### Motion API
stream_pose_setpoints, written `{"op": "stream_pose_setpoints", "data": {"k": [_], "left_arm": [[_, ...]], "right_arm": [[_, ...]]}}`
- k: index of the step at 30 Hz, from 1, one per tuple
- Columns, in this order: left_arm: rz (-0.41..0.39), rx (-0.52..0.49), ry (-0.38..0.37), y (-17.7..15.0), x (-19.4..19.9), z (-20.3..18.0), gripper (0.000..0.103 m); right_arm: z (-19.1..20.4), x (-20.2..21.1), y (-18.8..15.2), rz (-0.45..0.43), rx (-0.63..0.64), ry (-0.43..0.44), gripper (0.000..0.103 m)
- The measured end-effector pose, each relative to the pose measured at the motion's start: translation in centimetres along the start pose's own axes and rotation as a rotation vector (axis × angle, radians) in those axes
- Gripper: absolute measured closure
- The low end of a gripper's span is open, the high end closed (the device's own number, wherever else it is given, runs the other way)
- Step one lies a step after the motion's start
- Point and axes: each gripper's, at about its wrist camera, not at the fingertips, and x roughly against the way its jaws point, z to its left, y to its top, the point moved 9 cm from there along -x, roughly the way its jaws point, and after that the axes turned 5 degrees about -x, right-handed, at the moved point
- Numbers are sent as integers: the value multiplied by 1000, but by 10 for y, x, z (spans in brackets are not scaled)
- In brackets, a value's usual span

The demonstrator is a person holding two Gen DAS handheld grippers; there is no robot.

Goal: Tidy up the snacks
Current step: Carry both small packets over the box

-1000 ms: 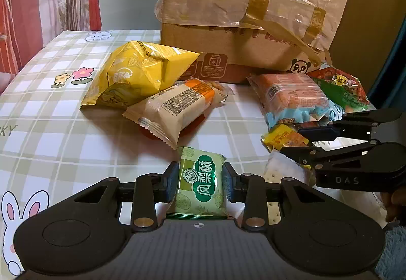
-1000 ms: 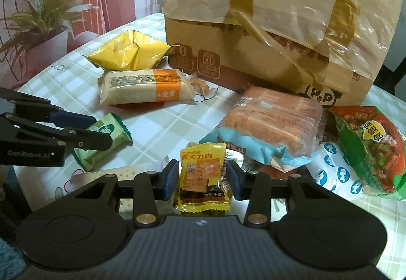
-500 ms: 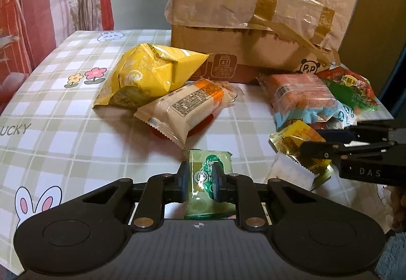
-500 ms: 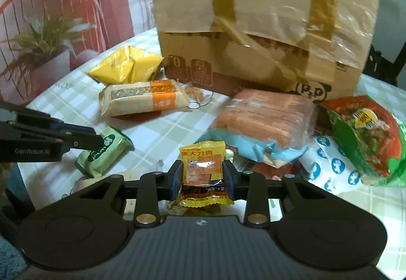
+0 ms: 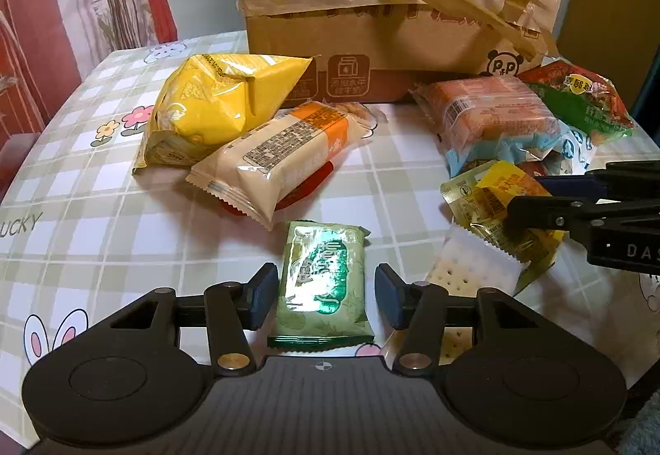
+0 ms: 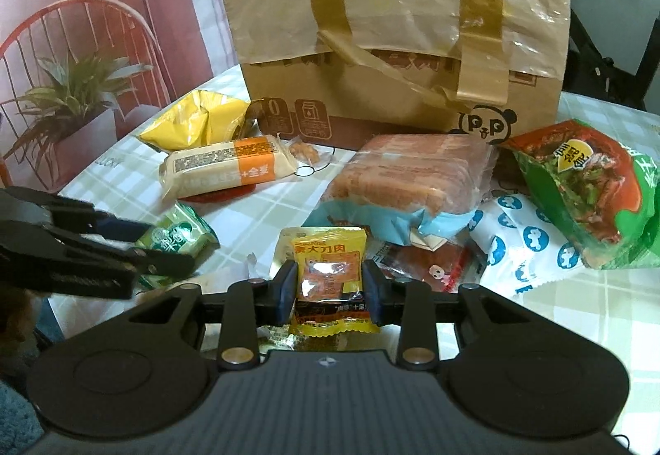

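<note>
One taped cardboard box (image 6: 396,42) fills the upper middle of the right wrist view. Snack packets number nine:
- one yellow chip bag (image 5: 214,108)
- one cream-and-orange biscuit pack (image 5: 284,158)
- one green wafer packet (image 5: 324,281)
- one yellow meat-snack sachet (image 6: 330,269)
- one blue-edged cake pack (image 6: 404,182)
- one red-and-green bag (image 6: 585,191)
- one white blue-dotted packet (image 6: 528,244)
- one small red packet (image 6: 429,265)
- one clear cracker pack (image 5: 466,269)

There are two tongs.
</note>
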Motion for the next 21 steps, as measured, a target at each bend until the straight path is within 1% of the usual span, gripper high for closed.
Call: {"op": "stream_pose_setpoints", "data": {"k": [1,2,4,6,11,16,21], "left_arm": [[-2,7,-13,0,0,0,55],[-5,8,-9,0,0,1,62],[-7,7,-5,1,2,1,62],[-26,11,-6,3,9,2,62],[-115,31,-41,19,34,5,62],[-220,43,-71,53,62,7,62],[-369,40,-91,109,97,10,62]], "right_arm": [[-1,1,0,-2,-4,0,67],[-2,2,-1,-3,-8,0,67],[-4,4,0,-7,-16,0,67],[-5,5,0,-10,-24,3,67],[0,19,9,-57,-18,33,67],[4,40,28,-141,11,34,67],[1,68,62,-248,43,10,67]]}}
